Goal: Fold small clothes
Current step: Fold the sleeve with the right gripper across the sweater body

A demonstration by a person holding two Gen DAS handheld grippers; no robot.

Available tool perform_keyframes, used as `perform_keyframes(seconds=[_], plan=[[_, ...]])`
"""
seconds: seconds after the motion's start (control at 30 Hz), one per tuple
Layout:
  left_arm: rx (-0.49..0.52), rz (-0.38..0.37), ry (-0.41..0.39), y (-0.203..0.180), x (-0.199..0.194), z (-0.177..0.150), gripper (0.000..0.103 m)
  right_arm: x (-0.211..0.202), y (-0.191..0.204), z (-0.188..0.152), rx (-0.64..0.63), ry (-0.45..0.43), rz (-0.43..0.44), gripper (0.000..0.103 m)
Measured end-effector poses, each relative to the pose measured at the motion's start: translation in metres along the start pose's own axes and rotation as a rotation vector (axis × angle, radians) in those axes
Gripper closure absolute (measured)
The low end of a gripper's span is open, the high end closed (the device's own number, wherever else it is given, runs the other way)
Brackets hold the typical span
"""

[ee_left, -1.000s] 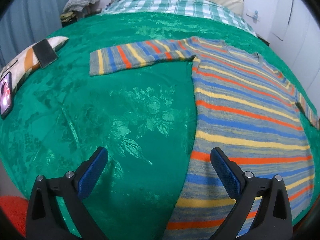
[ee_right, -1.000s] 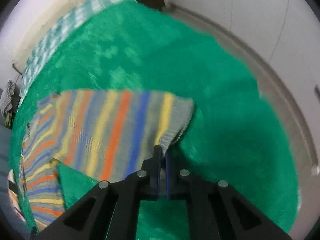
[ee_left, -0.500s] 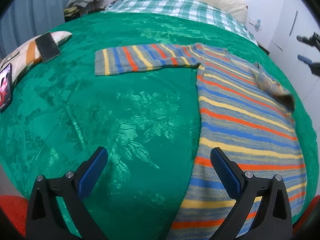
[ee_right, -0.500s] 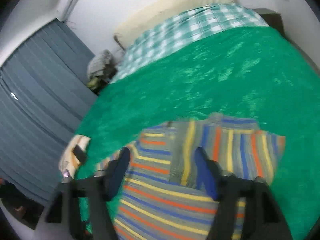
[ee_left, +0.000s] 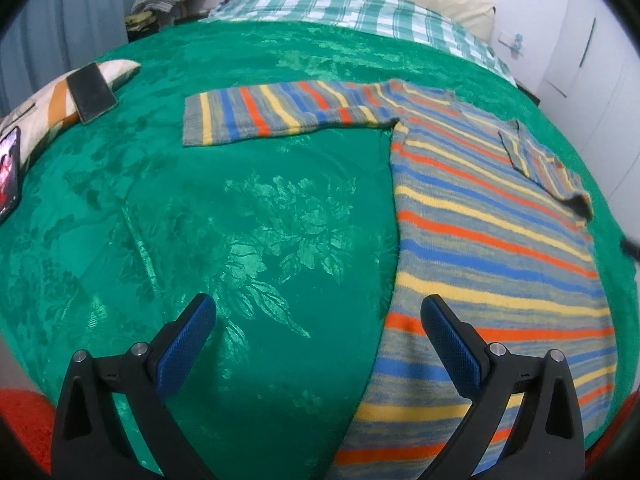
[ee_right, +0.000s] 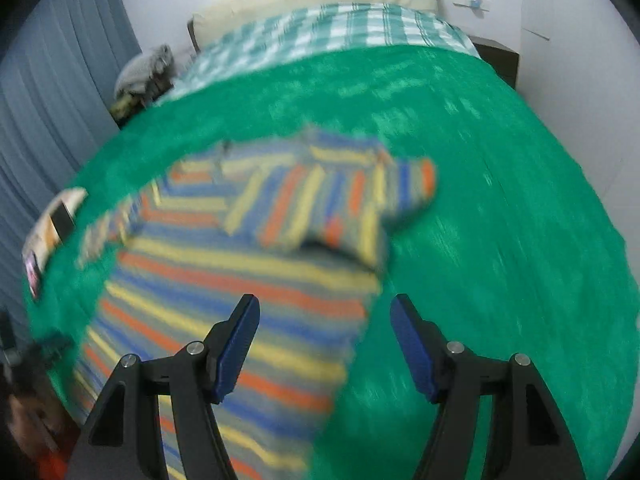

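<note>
In the left wrist view, the left gripper (ee_left: 316, 320) hung with jaws spread and empty above the green brocade bed cover (ee_left: 240, 216). The multicoloured striped knit sweater (ee_left: 480, 216) lay flat ahead-right, its long axis toward the headboard, one sleeve (ee_left: 280, 114) still stretched leftward.

In the right wrist view, blurred, the right gripper (ee_right: 326, 320) was likewise wide and empty, and the other sleeve (ee_right: 320, 204) lay folded over the chest. The left gripper looked nearer the unfolded sleeve.

Striped sweater (ee_left: 492, 236): small knit, grey ground with orange, yellow and blue bands; lies flat on the green bedspread, hem nearest, neckline toward the far end. Left sleeve (ee_left: 280, 114) stretched straight out sideways, flat. Right sleeve (ee_right: 320, 204) folded inward across the upper chest, cuff edge slightly raised; the right wrist view of it is blurred
</note>
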State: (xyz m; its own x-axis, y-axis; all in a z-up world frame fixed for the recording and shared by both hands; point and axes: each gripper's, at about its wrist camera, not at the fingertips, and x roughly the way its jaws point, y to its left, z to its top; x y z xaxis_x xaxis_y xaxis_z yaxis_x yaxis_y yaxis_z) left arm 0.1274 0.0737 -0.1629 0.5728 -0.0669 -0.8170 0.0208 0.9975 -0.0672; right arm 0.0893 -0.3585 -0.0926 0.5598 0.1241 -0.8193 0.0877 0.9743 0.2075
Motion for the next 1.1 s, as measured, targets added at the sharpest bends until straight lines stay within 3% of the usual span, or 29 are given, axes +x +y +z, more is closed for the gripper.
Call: perform_keyframes(seconds=[0.13, 0.3, 0.43, 0.6, 0.73, 0.83, 0.9, 1.0, 1.1], plan=[[0.006, 0.009, 0.009, -0.001, 0.003, -0.002, 0.001, -0.013, -0.017, -0.051, 0.026, -0.001, -0.042, 0.035], [0.013, 0.008, 0.006, -0.004, 0.002, -0.002, 0.001, -0.013, -0.027, -0.074, 0.022, 0.017, -0.068, 0.035], [0.022, 0.005, 0.004, -0.006, 0.002, -0.003, 0.001, -0.006, -0.026, -0.052, 0.015, -0.003, -0.093, 0.035], [0.037, 0.022, 0.013, -0.008, 0.004, -0.005, 0.001, 0.027, -0.010, 0.001, -0.055, -0.028, -0.128, 0.035], [0.031, 0.035, 0.022, -0.006, 0.005, -0.007, 0.001, 0.068, -0.002, 0.036, -0.075, -0.030, -0.218, 0.036], [0.012, 0.043, 0.031, 0.000, 0.007, -0.007, 0.001, 0.099, -0.021, 0.035, -0.038, 0.058, -0.422, 0.037], [-0.009, 0.035, 0.031, 0.004, 0.006, -0.006, 0.001, 0.095, -0.036, 0.027, 0.043, 0.041, -0.361, 0.037], [-0.028, 0.013, 0.037, 0.007, 0.006, -0.004, 0.001, 0.084, -0.033, 0.017, -0.046, 0.052, -0.406, 0.035], [-0.027, -0.004, 0.046, 0.004, 0.008, -0.004, 0.001, 0.065, -0.031, 0.015, -0.109, 0.056, -0.397, 0.035]])
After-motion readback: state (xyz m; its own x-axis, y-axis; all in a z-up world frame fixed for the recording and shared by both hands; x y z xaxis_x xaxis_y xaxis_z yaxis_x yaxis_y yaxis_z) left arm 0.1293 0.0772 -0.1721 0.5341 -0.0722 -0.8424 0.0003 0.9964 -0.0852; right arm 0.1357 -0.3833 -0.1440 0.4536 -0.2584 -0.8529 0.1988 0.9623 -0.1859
